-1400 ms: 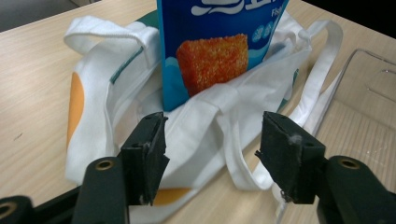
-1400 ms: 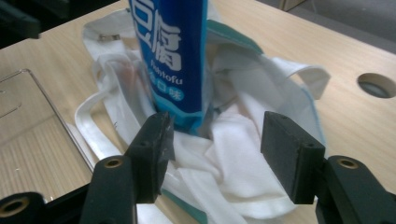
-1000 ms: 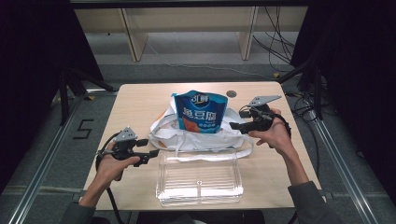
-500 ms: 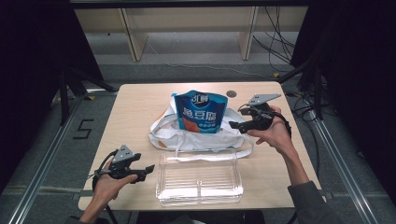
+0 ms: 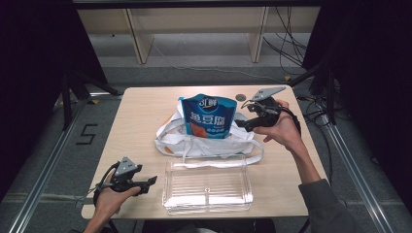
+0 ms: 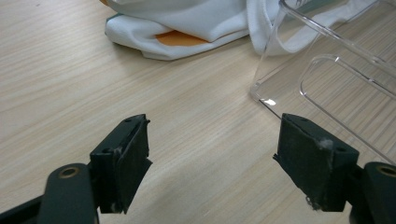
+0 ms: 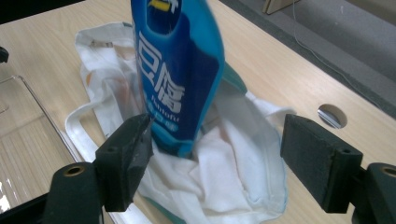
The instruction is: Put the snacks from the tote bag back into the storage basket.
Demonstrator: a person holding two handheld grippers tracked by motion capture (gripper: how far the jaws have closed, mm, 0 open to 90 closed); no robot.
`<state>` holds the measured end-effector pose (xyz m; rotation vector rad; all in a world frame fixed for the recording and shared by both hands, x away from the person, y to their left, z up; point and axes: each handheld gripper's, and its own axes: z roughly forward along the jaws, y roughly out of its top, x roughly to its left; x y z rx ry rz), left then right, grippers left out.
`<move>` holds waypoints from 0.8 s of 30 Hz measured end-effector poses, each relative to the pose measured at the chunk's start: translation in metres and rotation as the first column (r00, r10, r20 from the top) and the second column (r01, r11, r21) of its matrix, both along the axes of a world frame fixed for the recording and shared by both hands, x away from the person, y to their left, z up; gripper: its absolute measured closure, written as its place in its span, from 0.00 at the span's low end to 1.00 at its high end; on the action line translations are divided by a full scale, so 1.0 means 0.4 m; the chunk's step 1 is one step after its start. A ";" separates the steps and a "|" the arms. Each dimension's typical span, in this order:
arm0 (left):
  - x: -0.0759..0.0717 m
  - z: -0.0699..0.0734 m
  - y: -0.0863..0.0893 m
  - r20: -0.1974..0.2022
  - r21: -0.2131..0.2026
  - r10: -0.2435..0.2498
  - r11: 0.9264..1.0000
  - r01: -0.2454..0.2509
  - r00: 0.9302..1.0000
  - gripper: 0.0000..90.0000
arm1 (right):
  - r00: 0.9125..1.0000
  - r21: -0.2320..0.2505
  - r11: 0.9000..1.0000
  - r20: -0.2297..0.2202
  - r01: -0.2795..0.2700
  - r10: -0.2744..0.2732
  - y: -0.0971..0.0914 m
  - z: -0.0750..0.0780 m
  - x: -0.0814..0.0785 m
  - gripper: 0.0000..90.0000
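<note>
A blue snack pouch (image 5: 210, 116) stands upright in a crumpled white tote bag (image 5: 204, 144) at the table's middle. In the right gripper view the pouch (image 7: 177, 74) rises just beyond my right gripper (image 7: 217, 154). That gripper (image 5: 241, 124) hovers at the pouch's right side; its jaws have just been opening and stand open with nothing between them. My left gripper (image 5: 147, 182) sits low near the table's front left corner, apart from the tote. Its jaws have also just widened, and it (image 6: 212, 158) is open over bare wood.
A clear plastic box (image 5: 208, 187) lies in front of the tote, its corner (image 6: 280, 70) just right of my left gripper. A round hole (image 5: 240, 97) is in the tabletop behind the right hand. Tote handles (image 5: 252, 158) trail toward the box. Cables hang off the right.
My left hand has drawn back from the tote toward the table's front edge and sunk lower. My right hand has lifted slightly beside the pouch. Both jaws stand wider.
</note>
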<state>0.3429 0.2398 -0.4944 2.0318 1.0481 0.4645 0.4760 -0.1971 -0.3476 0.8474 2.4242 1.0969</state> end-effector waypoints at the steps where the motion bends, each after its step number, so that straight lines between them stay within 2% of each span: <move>1: 0.001 0.000 0.003 0.005 -0.001 -0.006 1.000 0.006 1.000 0.27 | 1.000 -0.007 1.000 0.001 -0.001 0.001 0.001 0.007 0.003 0.29; 2: -0.001 -0.001 -0.004 0.000 -0.035 0.024 0.999 -0.024 1.000 0.27 | 1.000 0.006 1.000 -0.009 0.000 0.000 0.009 0.018 0.004 0.29; 3: 0.001 0.001 0.002 -0.001 -0.007 0.005 1.000 -0.005 1.000 0.27 | 1.000 -0.011 1.000 -0.003 -0.013 0.013 0.011 0.029 0.009 0.29; 4: 0.002 0.002 0.004 -0.002 0.002 -0.002 1.000 0.002 1.000 0.27 | 1.000 -0.003 1.000 0.014 -0.016 0.016 0.018 0.031 0.013 0.28; 5: 0.003 0.000 0.005 -0.001 0.002 -0.004 1.000 0.004 1.000 0.27 | 1.000 -0.018 1.000 -0.001 -0.015 0.015 0.025 0.044 0.017 0.28; 6: 0.002 -0.001 0.003 0.003 0.000 0.005 1.000 -0.005 1.000 0.27 | 0.999 -0.024 0.999 0.023 -0.027 0.028 0.038 0.056 0.025 0.28; 7: 0.002 -0.005 0.001 0.010 -0.018 0.013 1.000 -0.012 1.000 0.27 | 0.999 -0.024 0.999 0.023 -0.027 0.028 0.038 0.056 0.025 0.28; 8: 0.003 -0.001 0.004 -0.007 0.004 -0.001 1.000 0.001 1.000 0.27 | 0.999 -0.026 0.999 0.021 -0.035 0.035 0.045 0.066 0.029 0.28; 9: 0.004 -0.002 0.004 -0.004 0.013 -0.010 1.000 0.010 1.000 0.27 | 0.999 -0.029 0.999 0.016 -0.042 0.043 0.054 0.075 0.031 0.28; 11: 0.004 -0.002 0.002 -0.008 0.015 -0.008 1.000 0.008 1.000 0.27 | 0.998 -0.043 0.997 0.021 -0.066 0.067 0.075 0.093 0.037 0.28; 12: 0.003 -0.004 0.000 -0.017 0.002 -0.005 1.000 0.005 1.000 0.27 | 0.997 -0.046 0.997 0.026 -0.068 0.069 0.086 0.098 0.040 0.28; 13: 0.003 -0.006 0.000 -0.007 -0.002 -0.001 1.000 0.001 1.000 0.27 | 0.998 -0.053 0.997 0.018 -0.063 0.064 0.094 0.104 0.040 0.29; 14: 0.004 -0.005 0.000 -0.001 0.001 0.000 1.000 0.000 1.000 0.27 | 0.996 -0.067 0.994 0.016 -0.087 0.089 0.117 0.119 0.046 0.31; 15: 0.004 -0.002 0.005 -0.003 0.017 -0.013 1.000 0.013 1.000 0.27 | 0.996 -0.067 0.994 0.016 -0.087 0.089 0.117 0.119 0.046 0.31; 16: 0.003 -0.004 0.004 0.001 0.007 -0.001 1.000 0.001 1.000 0.27 | 0.994 -0.084 0.991 0.014 -0.105 0.107 0.137 0.130 0.052 0.34; 18: 0.002 -0.003 0.007 -0.003 0.017 -0.006 1.000 0.007 1.000 0.27 | 0.993 -0.092 0.989 0.028 -0.114 0.117 0.145 0.131 0.057 0.35; 20: 0.004 -0.002 0.005 0.004 0.008 -0.002 1.000 0.002 1.000 0.27 | 0.991 -0.115 0.985 0.013 -0.129 0.131 0.174 0.143 0.068 0.40; 22: 0.004 -0.002 0.004 0.001 0.006 -0.003 1.000 0.003 1.000 0.27 | 0.991 -0.129 0.983 0.012 -0.134 0.136 0.182 0.146 0.072 0.41; 24: 0.002 -0.003 0.006 -0.004 0.016 -0.008 1.000 0.009 1.000 0.27 | 0.989 -0.147 0.979 0.010 -0.142 0.145 0.198 0.150 0.081 0.45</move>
